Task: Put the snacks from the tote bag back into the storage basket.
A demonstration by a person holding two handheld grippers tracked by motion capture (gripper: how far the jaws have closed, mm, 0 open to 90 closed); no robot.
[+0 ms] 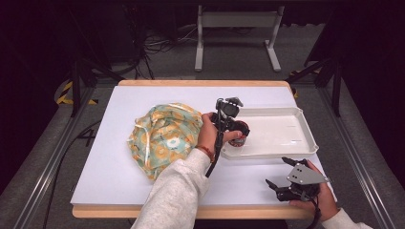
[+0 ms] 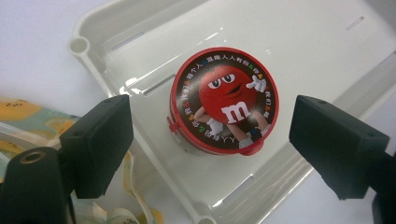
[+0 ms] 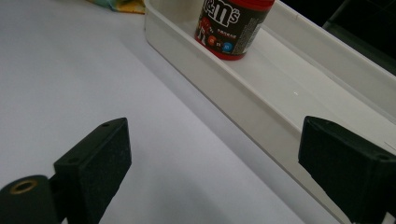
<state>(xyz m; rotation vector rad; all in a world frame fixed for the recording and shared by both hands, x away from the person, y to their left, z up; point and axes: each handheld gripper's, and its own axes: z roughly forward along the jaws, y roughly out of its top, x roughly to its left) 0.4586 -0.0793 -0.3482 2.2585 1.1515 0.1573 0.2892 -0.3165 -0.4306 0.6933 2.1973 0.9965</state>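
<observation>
— Two grippers up: my left gripper [image 2: 210, 140] hangs above the candy tub [image 2: 224, 100], jaws spread clear of its red lid.
— Where's the tub?
— Upright in the white tray [image 1: 298, 143], near its left end. My right gripper [image 3: 212, 168] gapes wide over the table [image 3: 70, 70], nothing between.

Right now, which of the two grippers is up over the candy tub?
The left gripper, above the red-lidded candy tub in the white tray, fingers apart. The right gripper rests near the table's front edge.
</observation>
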